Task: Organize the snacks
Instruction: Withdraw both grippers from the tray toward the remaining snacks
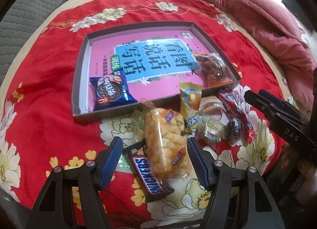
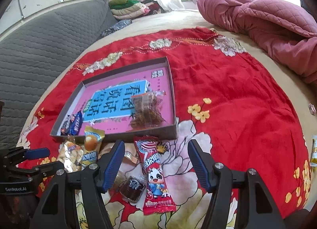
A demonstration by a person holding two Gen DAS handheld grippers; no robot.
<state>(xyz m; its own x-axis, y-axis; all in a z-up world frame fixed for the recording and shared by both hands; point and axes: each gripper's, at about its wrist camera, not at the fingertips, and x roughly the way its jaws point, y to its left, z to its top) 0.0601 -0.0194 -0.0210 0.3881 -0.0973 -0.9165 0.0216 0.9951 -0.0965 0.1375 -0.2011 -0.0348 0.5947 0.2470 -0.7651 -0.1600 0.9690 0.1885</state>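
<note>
While pointing down at the red floral cloth [image 2: 237,100] on the bed, holds the left fingers [image 1: 111,159] wide apart, gripping nothing. Between them, a clear rice cracker pack [image 1: 164,139], lying lengthwise along the gap and seemingly clear of both pads. Under the near end of that pack and closer to the left pad, a Snickers bar [image 1: 150,177], angled across the gap. Just past the tips, slightly right, a yellow candy packet [image 1: 191,100] leaning on the near wall of the cardboard box [image 1: 80,82]. Right of the right pad, small gold-wrapped sweets [image 1: 212,132].

Keeps the right fingers [image 2: 111,163] wide too, empty. Between them, nearer the left pad, a red cartoon-printed packet [image 2: 156,171] lying lengthwise, its far end just beyond the tips. Touching its left edge, beside the left pad, a dark wrapped sweet [image 2: 132,188].

Ahead of both sets of fingers, well past the tips, the box with a pink book [image 1: 103,50] flat on its floor. Inside on the book, a blue Oreo pack [image 1: 112,92] in the near left corner and a clear bag of brown nuts [image 1: 215,66] against the right wall
</note>
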